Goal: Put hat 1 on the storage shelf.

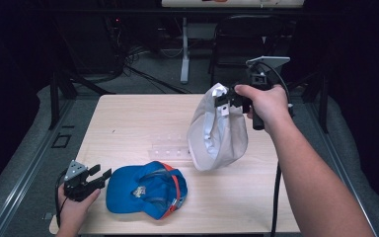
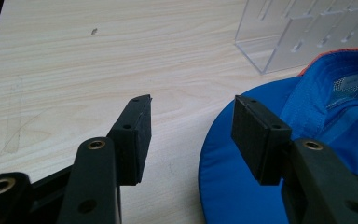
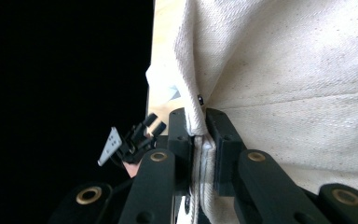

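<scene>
Wooden table (image 1: pixel 128 118), clear rack (image 1: pixel 170 146), blue cap (image 1: pixel 145 189)

Left gripper (image 2: pixel 189 135), jaws spread apart above a pale wooden table (image 2: pixel 98 56); blue cap (image 2: pixel 242 196) under the right jaw, clear plastic stand (image 2: pixel 289 42) beyond.

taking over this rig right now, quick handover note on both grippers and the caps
Right gripper: shut on the white cap, pinching its edge and holding it in the air above the table.
Left gripper: open, empty, low at the near left, beside the brim of the blue cap.
Blue cap lies upside down on the table, near a clear plastic stand.
Done: white cap picked up. Left: set it down; where it belongs is not evident.
</scene>
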Motion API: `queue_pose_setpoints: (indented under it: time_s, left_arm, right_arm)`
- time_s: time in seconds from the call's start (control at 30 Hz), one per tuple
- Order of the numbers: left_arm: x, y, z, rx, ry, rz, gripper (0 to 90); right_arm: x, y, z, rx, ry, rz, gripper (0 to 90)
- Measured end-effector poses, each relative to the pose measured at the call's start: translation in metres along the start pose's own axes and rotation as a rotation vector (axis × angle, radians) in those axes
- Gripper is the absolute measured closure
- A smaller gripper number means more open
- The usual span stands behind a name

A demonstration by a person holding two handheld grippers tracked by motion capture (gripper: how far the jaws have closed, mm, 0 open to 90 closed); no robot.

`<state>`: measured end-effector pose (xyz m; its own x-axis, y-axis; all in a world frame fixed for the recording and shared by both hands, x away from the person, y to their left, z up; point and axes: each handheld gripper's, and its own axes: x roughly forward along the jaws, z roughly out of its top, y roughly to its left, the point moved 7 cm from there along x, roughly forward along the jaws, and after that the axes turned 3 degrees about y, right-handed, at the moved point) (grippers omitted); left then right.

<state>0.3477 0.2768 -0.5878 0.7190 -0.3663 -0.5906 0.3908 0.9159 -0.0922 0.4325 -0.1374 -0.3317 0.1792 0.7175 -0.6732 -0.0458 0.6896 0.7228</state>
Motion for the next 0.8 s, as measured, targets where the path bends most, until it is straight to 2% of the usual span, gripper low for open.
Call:
queue_pose_setpoints:
  time_s: [0.13, 0.33, 0.37, 0.53, 0.6, 0.67, 0.73, 0.8]
  left_arm:
    - [-0.001, -0.001, 0.001, 0.004, -0.009, -0.002, 47.7]
    - [-0.002, -0.005, 0.004, 0.035, -0.021, 0.005, 47.9]
    - [-0.003, -0.007, 0.004, 0.043, -0.022, 0.0, 47.7]
    - [-0.003, -0.01, 0.006, 0.043, -0.031, -0.014, 47.8]
    - [-0.005, -0.012, 0.007, 0.047, -0.038, -0.019, 47.7]
    - [-0.009, -0.016, 0.012, 0.05, -0.065, -0.03, 47.4]
    - [-0.01, -0.018, 0.013, 0.05, -0.07, -0.042, 47.6]
    - [-0.012, -0.025, 0.017, 0.069, -0.074, -0.054, 47.6]
  right_arm:
    - [0.007, 0.005, 0.008, 0.002, -0.016, 0.015, 81.1]
    - [0.021, 0.014, 0.021, 0.012, -0.046, 0.039, 81.1]
    - [0.027, 0.017, 0.025, 0.019, -0.048, 0.041, 81.1]
    - [0.036, 0.022, 0.032, 0.029, -0.062, 0.05, 81.0]
    - [0.041, 0.026, 0.036, 0.039, -0.072, 0.071, 81.0]
    - [0.047, 0.027, 0.04, 0.053, -0.084, 0.076, 81.0]
    - [0.05, 0.028, 0.041, 0.056, -0.086, 0.074, 81.0]
    - [0.056, 0.031, 0.043, 0.061, -0.091, 0.08, 81.1]
